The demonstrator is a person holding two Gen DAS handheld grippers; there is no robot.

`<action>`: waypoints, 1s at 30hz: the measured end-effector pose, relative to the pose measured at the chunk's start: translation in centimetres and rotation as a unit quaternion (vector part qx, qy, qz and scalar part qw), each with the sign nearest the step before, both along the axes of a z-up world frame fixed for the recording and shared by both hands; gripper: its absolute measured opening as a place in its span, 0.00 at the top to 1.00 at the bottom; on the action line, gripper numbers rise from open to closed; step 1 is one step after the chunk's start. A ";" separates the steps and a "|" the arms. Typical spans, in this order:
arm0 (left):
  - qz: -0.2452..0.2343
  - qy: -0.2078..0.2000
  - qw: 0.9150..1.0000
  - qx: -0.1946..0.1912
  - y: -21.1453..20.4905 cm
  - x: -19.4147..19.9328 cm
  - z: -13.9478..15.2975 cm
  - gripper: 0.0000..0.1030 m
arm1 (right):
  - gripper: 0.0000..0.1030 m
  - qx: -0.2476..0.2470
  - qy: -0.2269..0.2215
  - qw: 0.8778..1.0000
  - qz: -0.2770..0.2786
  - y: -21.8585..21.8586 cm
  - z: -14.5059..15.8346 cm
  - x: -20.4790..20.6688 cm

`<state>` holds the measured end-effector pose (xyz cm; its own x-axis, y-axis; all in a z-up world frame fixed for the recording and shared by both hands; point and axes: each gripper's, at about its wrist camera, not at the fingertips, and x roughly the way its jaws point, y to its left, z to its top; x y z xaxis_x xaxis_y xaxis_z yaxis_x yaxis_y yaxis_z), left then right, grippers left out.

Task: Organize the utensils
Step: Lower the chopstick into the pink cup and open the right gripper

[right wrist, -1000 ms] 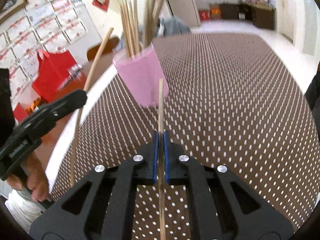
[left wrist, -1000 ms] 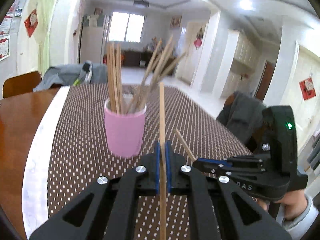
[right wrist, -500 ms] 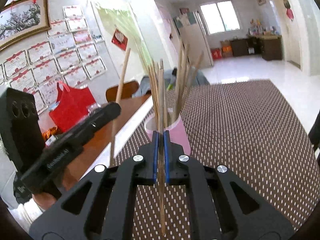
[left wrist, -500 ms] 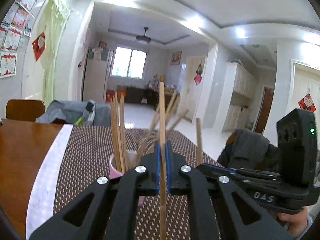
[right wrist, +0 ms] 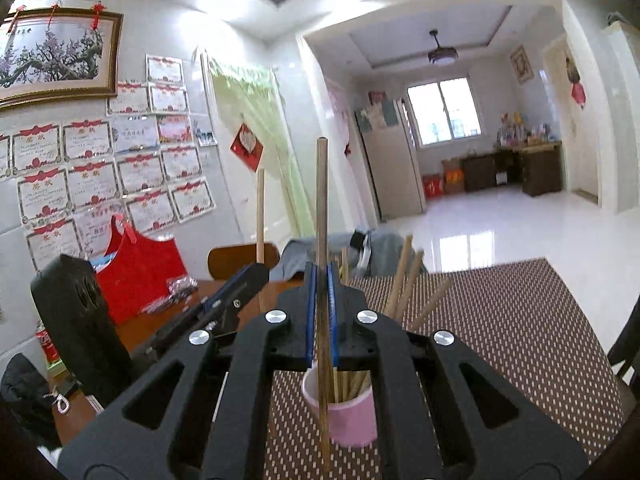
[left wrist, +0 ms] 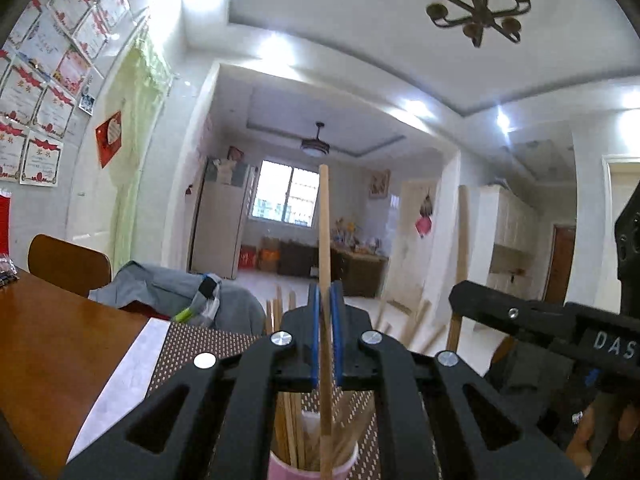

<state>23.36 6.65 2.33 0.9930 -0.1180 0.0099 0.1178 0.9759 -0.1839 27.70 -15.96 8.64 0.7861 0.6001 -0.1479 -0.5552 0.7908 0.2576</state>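
Left wrist view, nearest: the left gripper (left wrist: 326,334), black with blue pads, is clamping a pale wooden chopstick (left wrist: 324,240) that is standing upright between its fingers.
Left wrist view, below the fingers: a pink plastic cup (left wrist: 312,466) is sitting directly under the gripper, with the lower end of the held chopstick reaching down inside its rim among a bundle of wooden chopsticks (left wrist: 290,420).
Left wrist view, right: the right gripper (left wrist: 456,304) is reaching in from the right, just beside the left one, carrying a second upright wooden stick (left wrist: 462,240).
Right wrist view, nearest: the right gripper (right wrist: 322,312) is pinching a darker brown wooden chopstick (right wrist: 322,208) upright; its lower end is passing in front of the near left wall of the pink cup (right wrist: 352,420), and whether it is inside or outside the rim cannot be told.
Right wrist view, cup contents: the chopstick bundle (right wrist: 404,284) is leaning out toward the far right.
Right wrist view, left: the left gripper (right wrist: 260,272) is hovering just left of the cup with its pale chopstick (right wrist: 260,216) upright.
Surface: the cup is standing on a brown dotted woven table mat (right wrist: 520,320), which is covering a glossy brown wooden table (left wrist: 48,352).
Far left: a red gift bag (right wrist: 140,268) is resting on the table.
Far: a grey jacket (left wrist: 160,288) is lying at the table's far edge beside a brown chair back (left wrist: 68,264).
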 end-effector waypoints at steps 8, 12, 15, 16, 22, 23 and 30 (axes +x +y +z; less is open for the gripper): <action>0.004 -0.032 0.999 -0.038 1.4 3.1 0.1 0.94 | 0.94 0.032 -0.033 0.999 -0.018 1.0 1.0 2.1; 0.005 -0.030 0.999 -0.041 1.6 4.2 -0.4 0.94 | 0.94 0.038 -0.046 0.998 -0.026 1.1 0.7 2.6; 0.007 -0.022 0.999 -0.037 1.5 4.9 -1.2 0.94 | 0.94 0.040 -0.050 0.997 -0.030 1.5 0.5 3.1; 0.007 -0.017 0.999 -0.036 1.5 5.2 -1.6 0.94 | 0.94 0.039 -0.051 0.997 -0.032 1.6 0.4 3.2; 0.005 -0.001 1.000 -0.026 1.7 5.2 -2.8 0.94 | 0.94 0.028 -0.031 0.999 -0.035 2.4 -1.2 4.2; 0.003 0.003 1.000 -0.026 1.8 5.2 -2.8 0.94 | 0.94 0.026 -0.029 0.999 -0.034 2.5 -1.4 4.3; 0.010 0.026 0.999 -0.016 2.0 4.4 -2.4 0.67 | 0.94 0.010 -0.017 0.999 -0.032 3.1 -2.0 3.8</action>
